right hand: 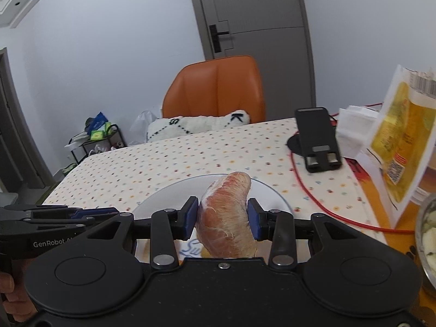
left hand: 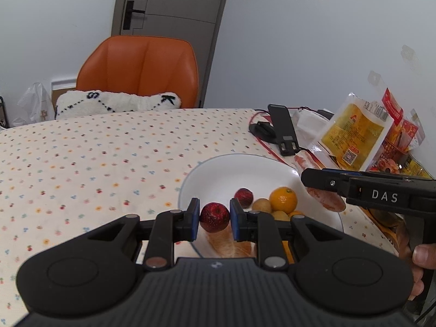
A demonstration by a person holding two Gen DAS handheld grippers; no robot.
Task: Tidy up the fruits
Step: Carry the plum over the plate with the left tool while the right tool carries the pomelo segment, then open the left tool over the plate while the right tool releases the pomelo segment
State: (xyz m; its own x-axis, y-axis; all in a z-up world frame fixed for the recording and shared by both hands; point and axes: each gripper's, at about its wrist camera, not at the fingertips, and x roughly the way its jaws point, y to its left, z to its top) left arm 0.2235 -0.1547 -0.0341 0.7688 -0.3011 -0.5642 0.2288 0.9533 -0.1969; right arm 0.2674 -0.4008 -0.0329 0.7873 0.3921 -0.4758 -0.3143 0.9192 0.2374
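- Two strawberries show in the left wrist view: one strawberry (left hand: 214,217) is pinched between the left gripper (left hand: 214,219) pads above the white plate (left hand: 234,169), and a second strawberry (left hand: 244,197) lies on the plate beside one orange (left hand: 283,199) and two small yellow-brown fruits (left hand: 261,205).
- One pomelo segment (right hand: 226,218) fills the right wrist view, clamped by the right gripper (right hand: 223,219) over the plate's near rim; its jaws stand part-closed against it.
- One hand (left hand: 419,256) grips the right tool's handle.
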